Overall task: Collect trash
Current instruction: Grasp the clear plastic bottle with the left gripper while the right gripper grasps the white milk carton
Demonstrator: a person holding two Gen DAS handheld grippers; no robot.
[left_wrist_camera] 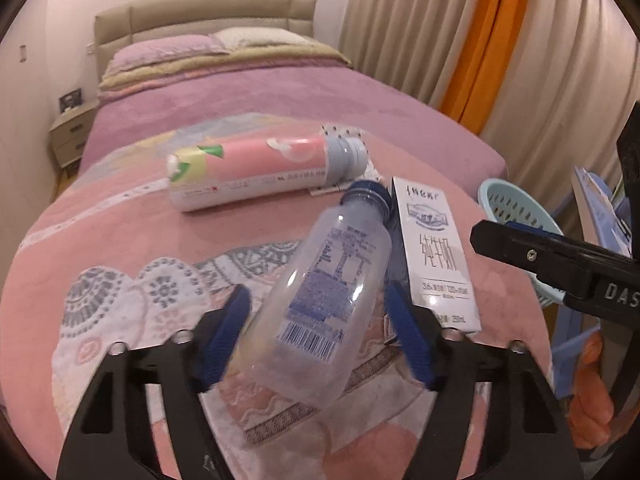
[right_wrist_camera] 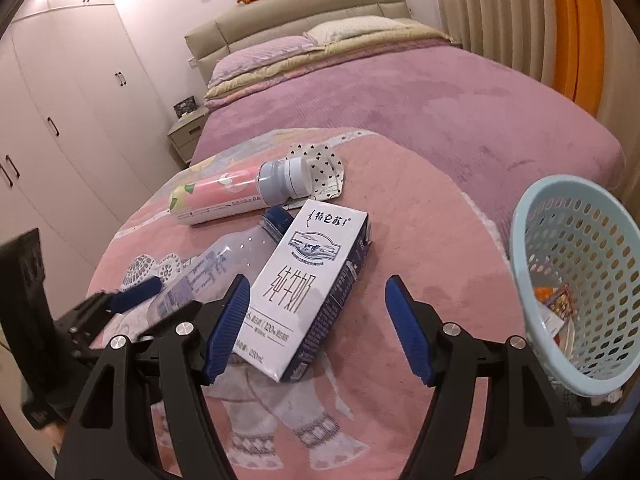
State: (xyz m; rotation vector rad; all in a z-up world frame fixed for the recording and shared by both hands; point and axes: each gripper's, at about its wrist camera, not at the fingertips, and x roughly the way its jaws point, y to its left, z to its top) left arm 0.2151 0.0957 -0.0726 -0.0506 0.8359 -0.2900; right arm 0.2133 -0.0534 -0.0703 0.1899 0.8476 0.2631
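Between spread blue pads, clear bottle, blue-capped

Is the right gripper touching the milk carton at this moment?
Apart. In the right wrist view the right gripper is open around the milk carton; pink blanket shows beside its right finger, and a sliver of gap shows at the left pad.

Warm, even indoor light fills both my views, with a pink cast over everything and no hard shadows — only soft dark patches under my fingers. The clear bottle between them shows small white glints and looks slightly smeared. The carton reads sharp in my right view. Both pictures bulge like a fisheye: the bed curves, the curtain bends, and the corners go black. The headboard end is softer and a little washed out.
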